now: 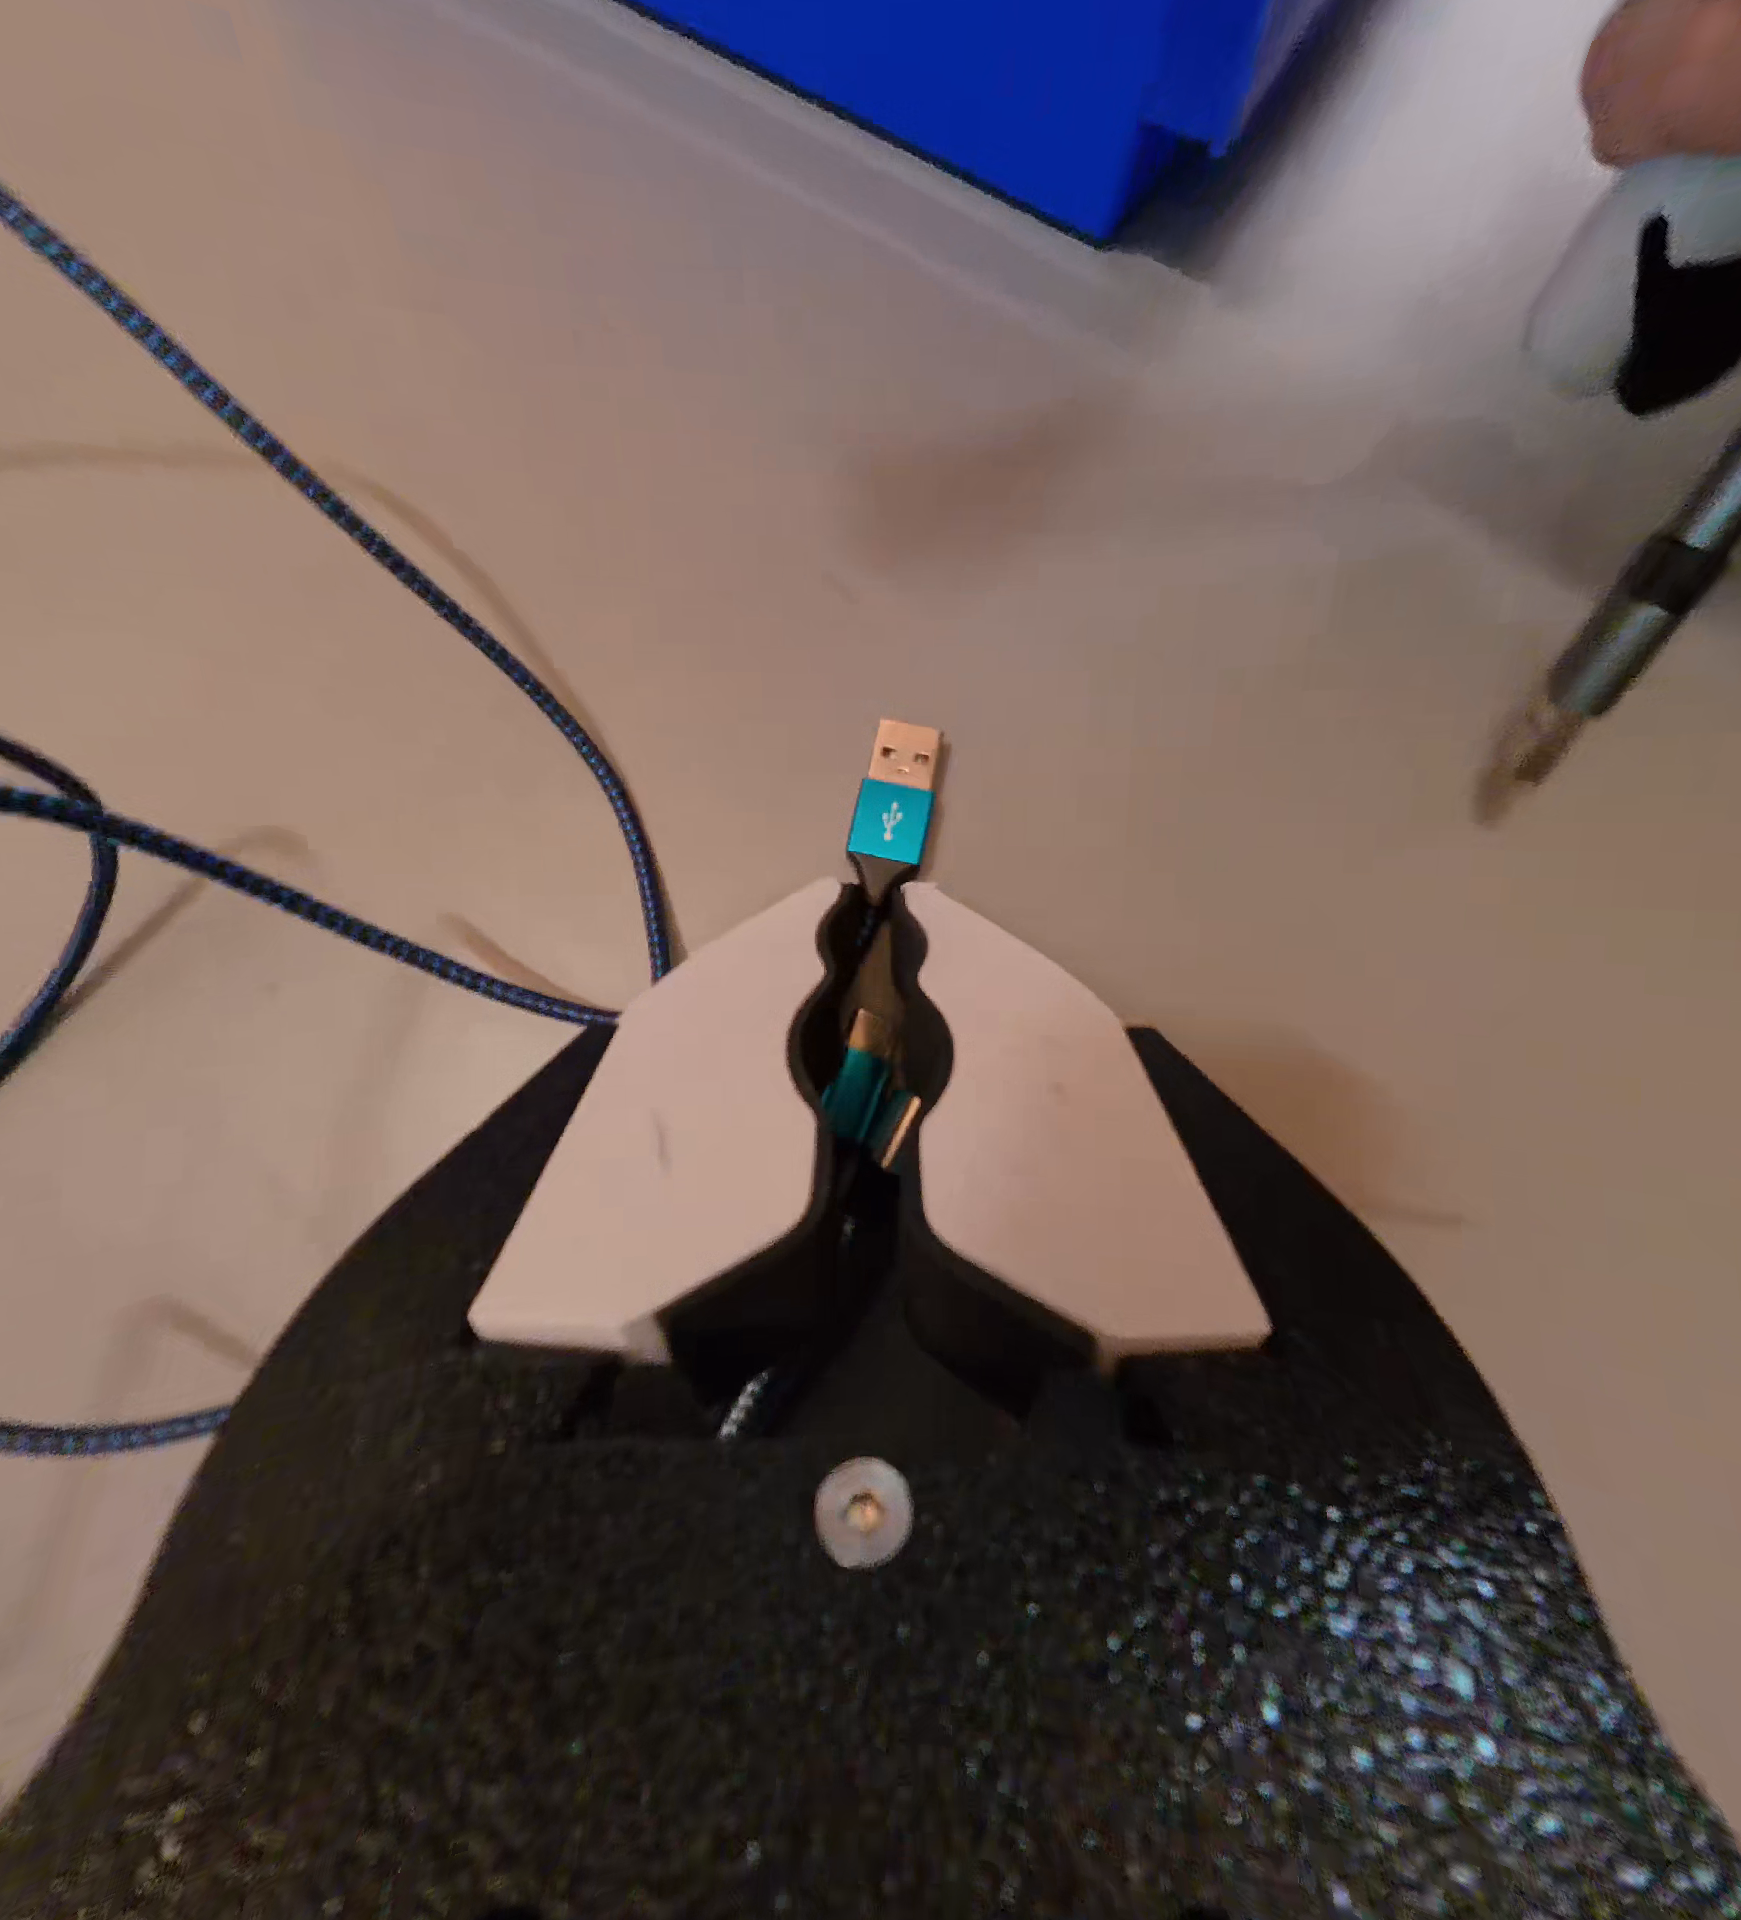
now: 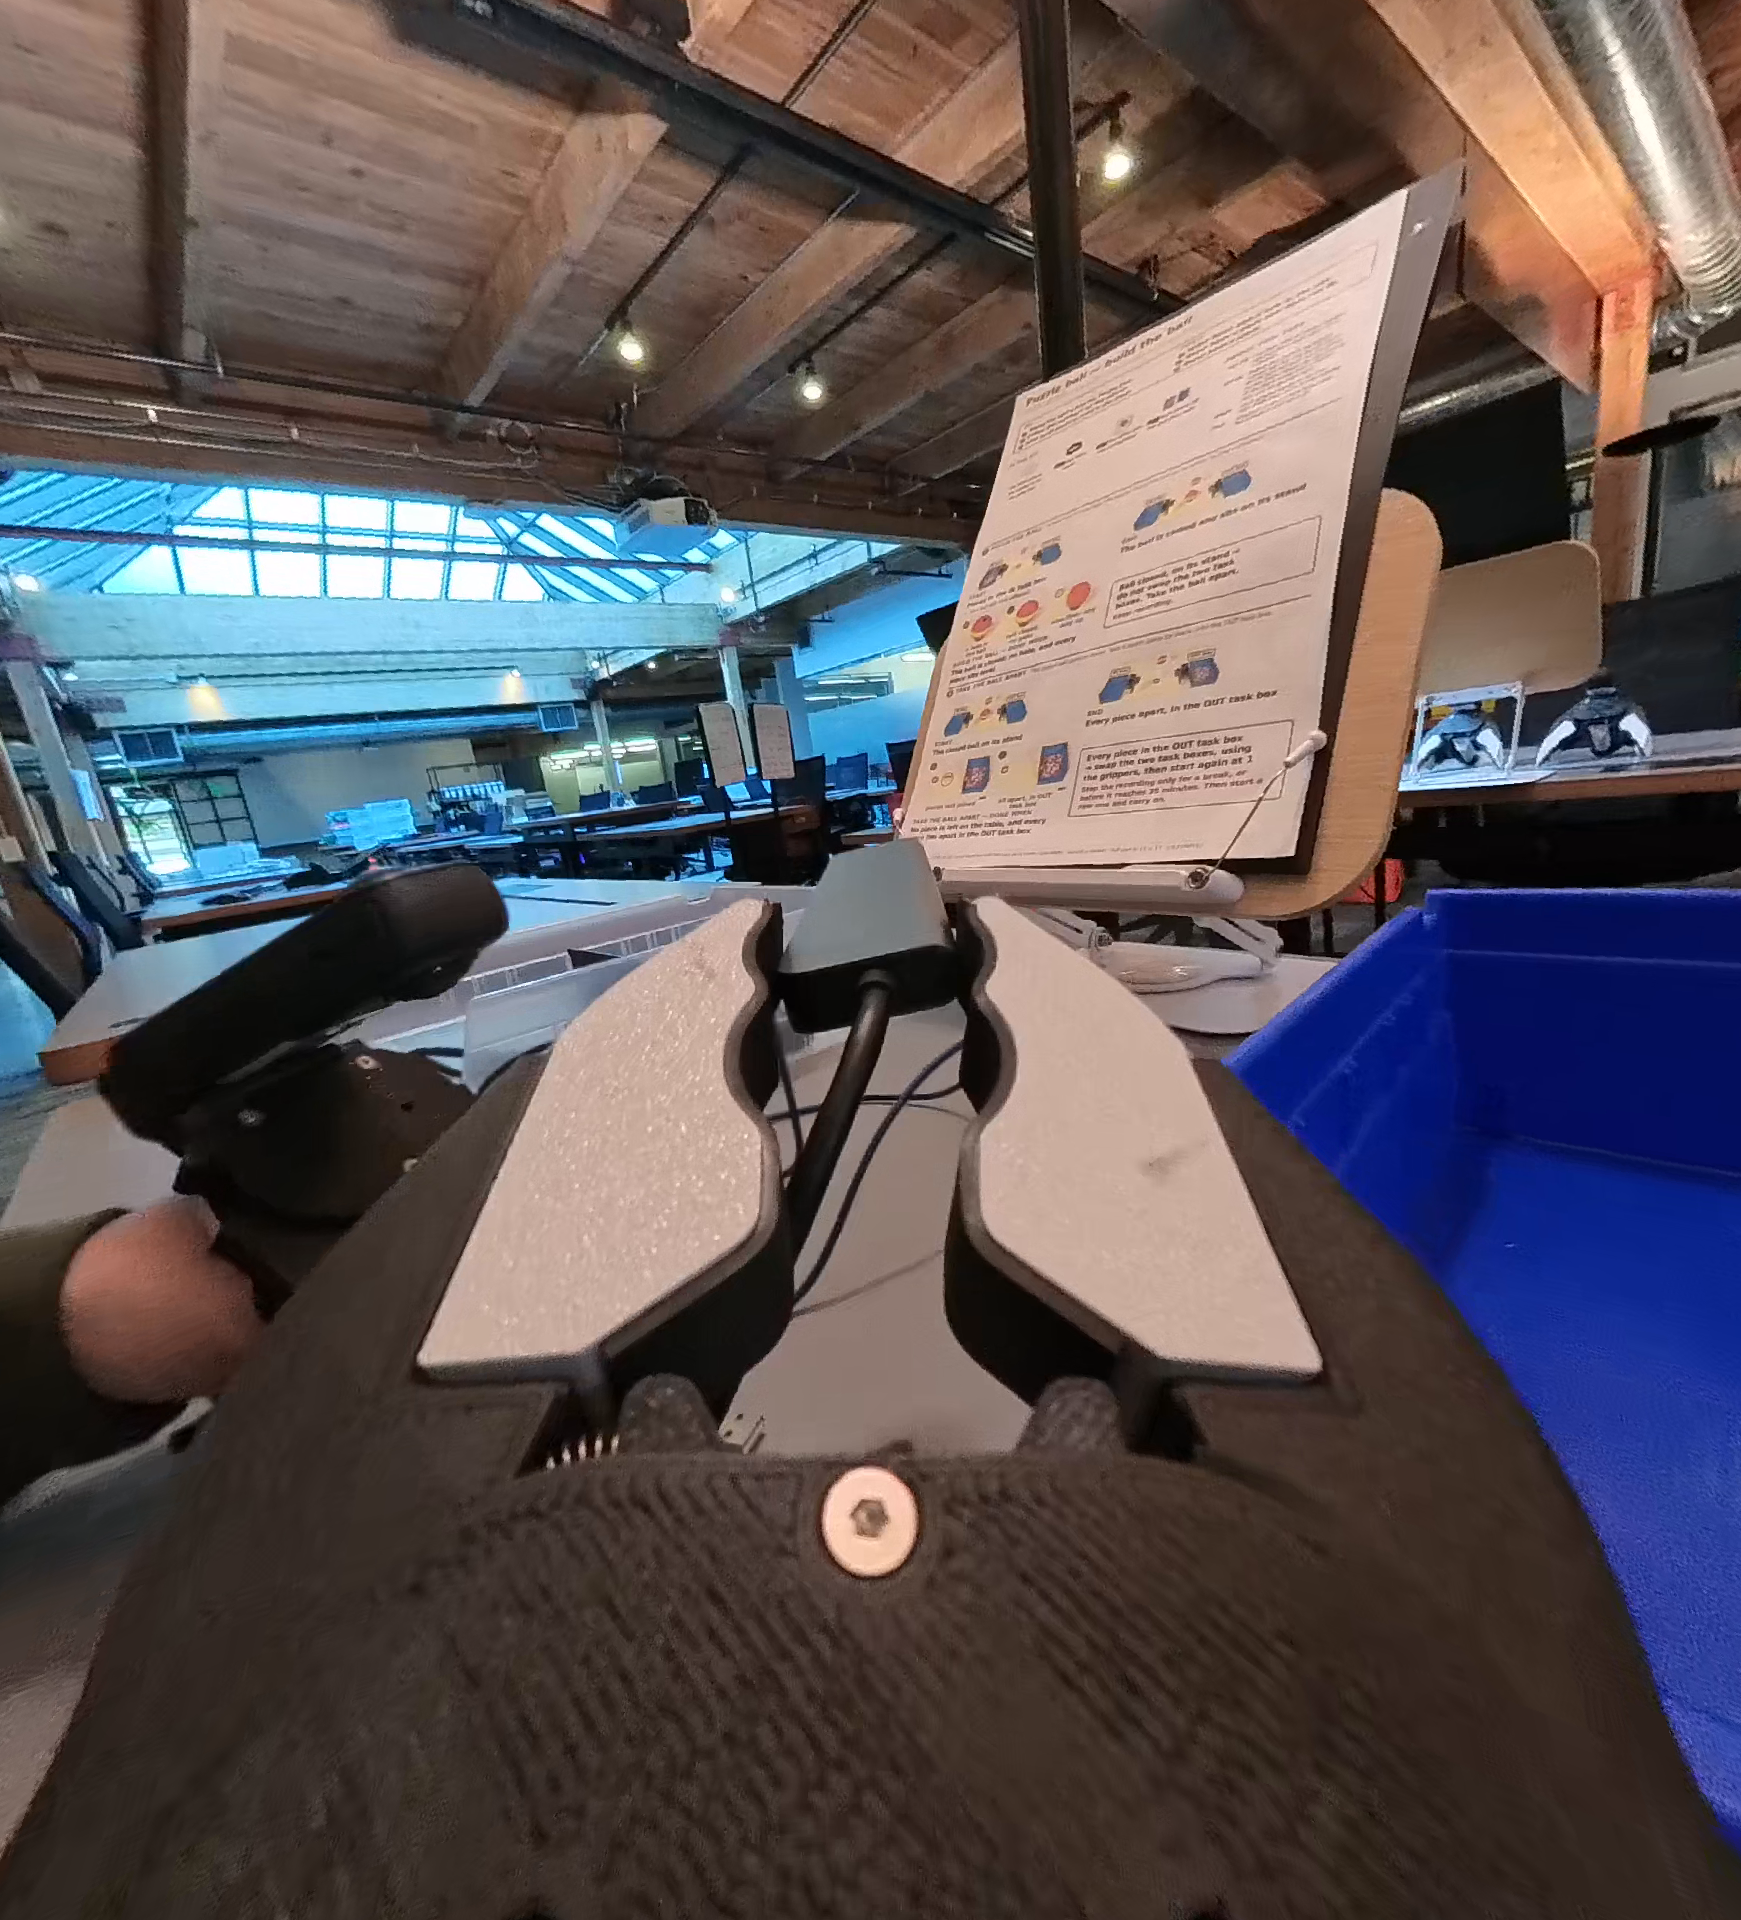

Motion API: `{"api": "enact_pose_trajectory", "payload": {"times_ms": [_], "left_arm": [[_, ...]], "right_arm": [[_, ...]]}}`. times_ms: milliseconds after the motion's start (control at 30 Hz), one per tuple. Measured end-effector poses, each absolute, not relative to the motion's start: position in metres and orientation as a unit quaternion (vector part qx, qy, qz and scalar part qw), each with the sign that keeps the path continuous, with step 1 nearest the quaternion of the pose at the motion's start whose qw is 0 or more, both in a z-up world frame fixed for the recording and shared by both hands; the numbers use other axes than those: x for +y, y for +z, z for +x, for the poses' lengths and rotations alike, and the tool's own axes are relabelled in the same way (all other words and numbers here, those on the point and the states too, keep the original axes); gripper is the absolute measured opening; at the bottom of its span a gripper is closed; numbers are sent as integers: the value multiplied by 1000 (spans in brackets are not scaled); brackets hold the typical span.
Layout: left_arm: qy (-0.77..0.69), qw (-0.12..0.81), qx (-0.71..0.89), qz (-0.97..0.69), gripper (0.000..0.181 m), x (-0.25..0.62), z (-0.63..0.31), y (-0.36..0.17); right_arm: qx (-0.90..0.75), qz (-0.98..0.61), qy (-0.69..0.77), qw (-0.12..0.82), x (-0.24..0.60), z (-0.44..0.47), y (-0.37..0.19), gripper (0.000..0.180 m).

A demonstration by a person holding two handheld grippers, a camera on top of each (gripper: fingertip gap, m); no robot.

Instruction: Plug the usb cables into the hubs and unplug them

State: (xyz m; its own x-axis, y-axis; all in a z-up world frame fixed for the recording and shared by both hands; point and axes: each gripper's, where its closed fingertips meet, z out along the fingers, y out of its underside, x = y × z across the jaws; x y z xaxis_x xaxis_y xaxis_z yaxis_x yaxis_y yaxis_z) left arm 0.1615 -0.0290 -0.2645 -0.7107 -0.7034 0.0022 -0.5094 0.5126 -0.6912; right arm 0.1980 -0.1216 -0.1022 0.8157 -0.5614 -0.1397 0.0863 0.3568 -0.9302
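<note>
My left gripper (image 1: 876,883) is pinching the braided cable right behind the teal USB plug (image 1: 894,798), so the plug could wobble sideways and miss. It points straight ahead, lengthwise above the table (image 1: 1105,727). My right gripper (image 2: 868,914) clamps the dark hub (image 2: 871,940), held up, lengthwise away from me.

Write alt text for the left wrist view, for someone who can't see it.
The left gripper is shut on a braided cable just behind its teal USB plug, which points forward over a beige table. More blue-black cable loops at left; a blue bin sits beyond.
</note>
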Motion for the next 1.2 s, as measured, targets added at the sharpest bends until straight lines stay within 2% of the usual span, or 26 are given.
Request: {"api": "enact_pose_trajectory", "payload": {"times_ms": [33,267,467,1200], "left_arm": [[-345,145,850,-370,4,-30,161,-263],[-407,178,800,-403,5,-32,157,-182],[-400,175,805,-402,5,-42,157,-157],[-389,173,798,-427,5,-32,176,-146]], "right_arm": [[225,-531,-205,791,-121,198,-104,32],[233,-523,-199,795,-117,200,-109,32],[213,-537,-224,785,-100,195,-114,32],[205,-536,-227,787,-82,190,-116,32]]}}
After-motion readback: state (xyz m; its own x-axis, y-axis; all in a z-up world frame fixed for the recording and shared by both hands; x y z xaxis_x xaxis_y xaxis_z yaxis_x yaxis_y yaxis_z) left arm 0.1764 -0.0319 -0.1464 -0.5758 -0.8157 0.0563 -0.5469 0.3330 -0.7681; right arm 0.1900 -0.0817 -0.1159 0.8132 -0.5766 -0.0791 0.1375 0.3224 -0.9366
